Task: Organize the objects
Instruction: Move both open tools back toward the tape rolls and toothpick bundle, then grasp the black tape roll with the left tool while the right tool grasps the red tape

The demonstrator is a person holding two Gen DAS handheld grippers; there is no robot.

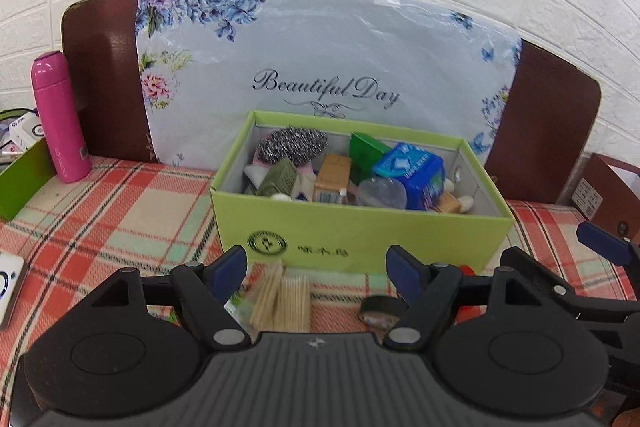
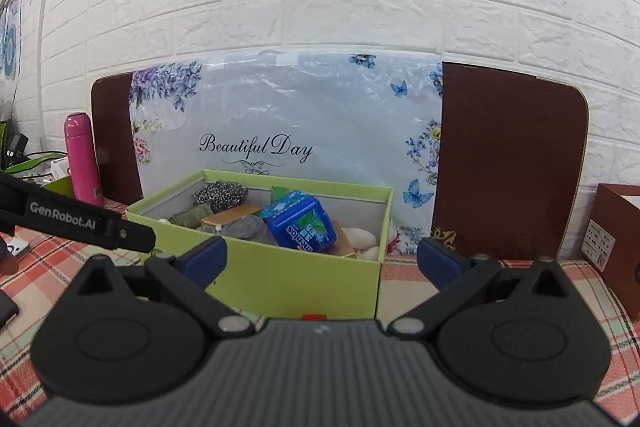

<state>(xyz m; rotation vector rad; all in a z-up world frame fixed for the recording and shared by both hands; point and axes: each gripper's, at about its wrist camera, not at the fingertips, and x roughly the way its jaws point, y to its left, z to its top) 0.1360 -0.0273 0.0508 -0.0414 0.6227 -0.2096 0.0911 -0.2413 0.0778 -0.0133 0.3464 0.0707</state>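
Both grippers, left point(image 1: 316, 267) and right point(image 2: 322, 261), spread wide, nothing held. We judge step: next pick. Toothpicks point(image 1: 282, 301) and tape roll point(image 1: 380, 307) lie on cloth before box point(image 1: 360, 239). Next: we lower left, clamp toothpicks, drop in box.

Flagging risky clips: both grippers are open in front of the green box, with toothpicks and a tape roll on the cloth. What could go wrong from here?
1. The toothpicks lie loose and fanned; a pinch by the left gripper may scatter them.
2. The box is already crowded, so added items might perch on top and slide out.
3. The right gripper sits close beside the left, near the tape roll; they could collide.
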